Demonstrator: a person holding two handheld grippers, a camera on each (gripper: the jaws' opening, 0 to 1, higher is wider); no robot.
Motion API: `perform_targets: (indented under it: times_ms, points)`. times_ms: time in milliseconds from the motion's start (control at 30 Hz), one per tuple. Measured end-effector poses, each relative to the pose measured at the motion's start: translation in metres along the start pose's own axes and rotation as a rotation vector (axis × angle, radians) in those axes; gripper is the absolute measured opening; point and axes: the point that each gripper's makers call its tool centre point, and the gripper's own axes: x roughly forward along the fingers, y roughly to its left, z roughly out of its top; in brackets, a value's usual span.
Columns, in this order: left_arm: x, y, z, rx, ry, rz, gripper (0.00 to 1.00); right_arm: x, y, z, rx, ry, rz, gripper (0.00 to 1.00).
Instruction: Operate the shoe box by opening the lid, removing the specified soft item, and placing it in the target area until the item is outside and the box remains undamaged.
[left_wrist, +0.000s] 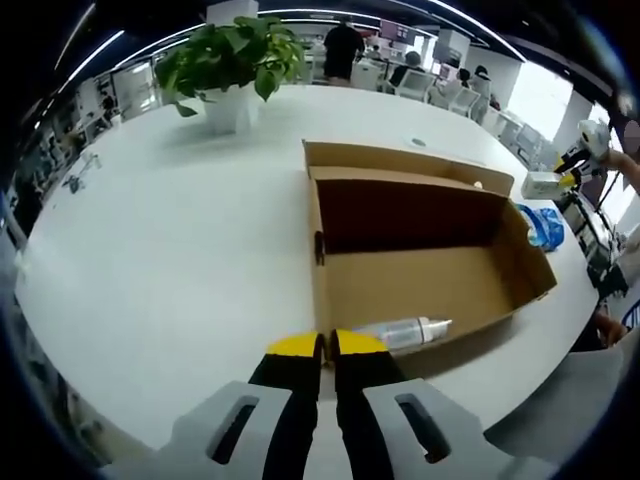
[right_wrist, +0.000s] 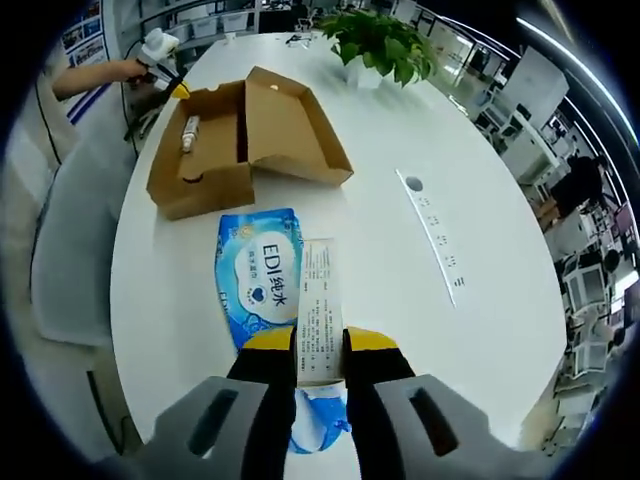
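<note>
Right hand-held gripper has the soft item in its grip: its yellow-tipped jaws are pinched onto the near end of the blue wet-wipe pack, right on the white label strip that runs up between them. The pack lies flat on the white tabletop, stretching forward from the jaws, fully outside the box. Ahead of it and a little to the left sits the cardboard shoe box, open, with its lid folded back flat on the tabletop toward the right. Inside the box, a clear spray bottle lies along the floor. Over on the left hand-held gripper, the jaws are drawn almost together, only a thin slit between the yellow tips, gripping nothing, hovering just short of the box's near wall. From here the shoe box opens straight ahead, its walls look whole, and the spray bottle rests just beyond the jaw tips against that near wall. The blue pack peeks out past the far right corner of the box. A potted green plant stands well beyond, to the left, at the far end of the tabletop.
</note>
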Motion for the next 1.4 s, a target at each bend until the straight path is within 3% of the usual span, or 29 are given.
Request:
perform_targets:
  times_ms: [433, 933, 1400]
  points:
    - [0.0, -0.001, 0.0, 0.014, 0.017, 0.013, 0.01, 0.018, -0.016, -0.038, -0.009, 0.068, 0.006, 0.15]
    - [0.001, -0.001, 0.0, 0.013, 0.023, 0.024, 0.01, 0.035, -0.027, -0.067, -0.033, 0.093, 0.057, 0.15]
    - [0.002, 0.0, 0.0, 0.016, 0.034, 0.027, 0.01, 0.045, -0.036, -0.1, -0.116, 0.154, 0.085, 0.16]
